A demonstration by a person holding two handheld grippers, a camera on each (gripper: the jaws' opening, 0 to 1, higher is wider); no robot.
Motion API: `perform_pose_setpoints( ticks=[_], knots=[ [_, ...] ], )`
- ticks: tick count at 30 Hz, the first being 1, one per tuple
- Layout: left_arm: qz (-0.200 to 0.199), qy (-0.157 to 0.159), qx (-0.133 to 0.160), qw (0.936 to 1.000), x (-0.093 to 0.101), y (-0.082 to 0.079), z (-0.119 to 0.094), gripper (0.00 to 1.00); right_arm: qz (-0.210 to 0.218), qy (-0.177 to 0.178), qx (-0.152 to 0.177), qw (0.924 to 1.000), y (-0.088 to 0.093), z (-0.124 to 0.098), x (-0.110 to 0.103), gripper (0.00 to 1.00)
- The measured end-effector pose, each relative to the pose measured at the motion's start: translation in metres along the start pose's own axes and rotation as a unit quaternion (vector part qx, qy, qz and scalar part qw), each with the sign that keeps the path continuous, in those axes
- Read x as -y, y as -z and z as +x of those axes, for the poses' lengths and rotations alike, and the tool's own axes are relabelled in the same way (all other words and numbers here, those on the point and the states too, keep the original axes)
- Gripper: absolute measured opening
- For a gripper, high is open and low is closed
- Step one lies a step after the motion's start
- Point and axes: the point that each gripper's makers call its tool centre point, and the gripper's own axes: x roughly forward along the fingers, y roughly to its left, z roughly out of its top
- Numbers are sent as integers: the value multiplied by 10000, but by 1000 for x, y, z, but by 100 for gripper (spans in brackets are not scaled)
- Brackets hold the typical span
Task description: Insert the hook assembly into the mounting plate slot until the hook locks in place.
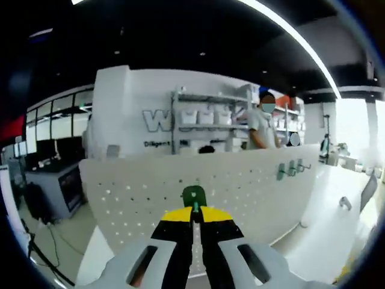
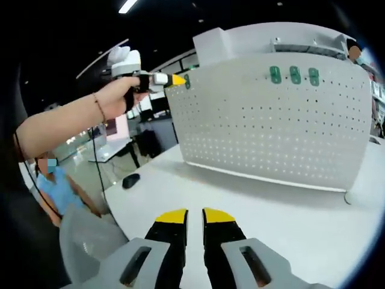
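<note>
A white perforated mounting plate (image 1: pixel 240 186) (image 2: pixel 271 126) stands upright on a white table (image 2: pixel 289 223). My left gripper (image 1: pixel 195 211) is shut on a small green hook assembly (image 1: pixel 194 195), held right at the plate's face. In the right gripper view, that left gripper (image 2: pixel 175 79) is carried by a person's hand (image 2: pixel 123 90) and presses the green hook (image 2: pixel 187 81) against the plate's top left corner. Three more green hooks (image 2: pixel 295 74) (image 1: pixel 293 168) hang in a row near the plate's top edge. My right gripper (image 2: pixel 195 217) hovers low over the table, jaws together, nothing between them.
A black mouse (image 2: pixel 130 179) lies on the table near its left edge. A seated person in blue (image 2: pixel 57 186) and a grey chair (image 2: pixel 90 241) are beside the table. Behind the plate stands another person (image 1: pixel 258 123) by white shelves (image 1: pixel 207 117).
</note>
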Motion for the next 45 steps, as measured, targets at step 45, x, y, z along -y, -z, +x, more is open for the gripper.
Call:
perform_pose_setpoints(
  ticks=[45],
  knots=[
    [125, -685, 56, 9976, -23, 13, 49, 3, 193, 206, -70, 9996, 6, 2, 26, 6]
  ],
)
